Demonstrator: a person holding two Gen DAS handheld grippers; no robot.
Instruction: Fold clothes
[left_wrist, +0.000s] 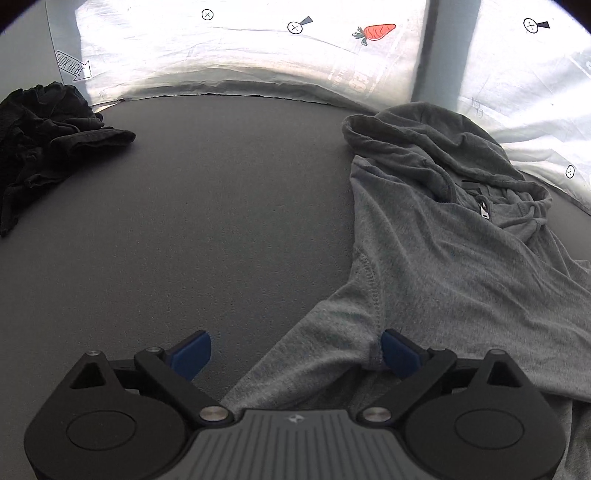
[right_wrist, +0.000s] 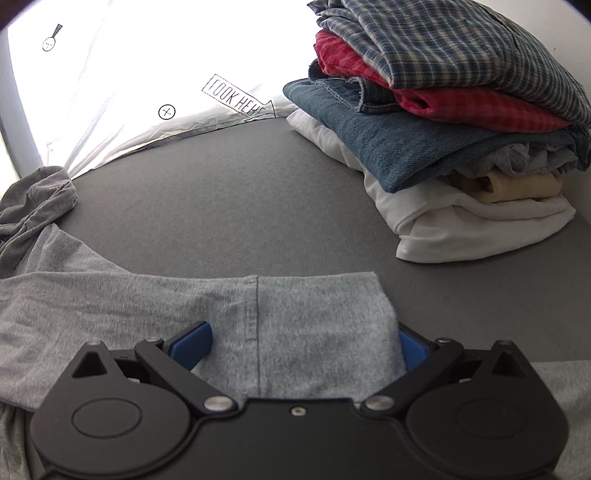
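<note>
Before you lies a dark grey table (left_wrist: 221, 221), and behind it hangs a white sheet (left_wrist: 240, 55) printed with a carrot (left_wrist: 376, 32) and a "LOOK HERE" arrow (right_wrist: 238, 99).

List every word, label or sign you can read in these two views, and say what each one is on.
"LOOK HERE", inside an arrow outline: on the white sheet behind the table, right wrist view.
"LOOK HERE" in an arrow again: on the white sheet, left wrist view.
Dark block lettering below the carrot picture: on the sheet, too blurred to read.
Small emblem on the left gripper body: no readable text.
Grey hoodie: no readable text.
</note>
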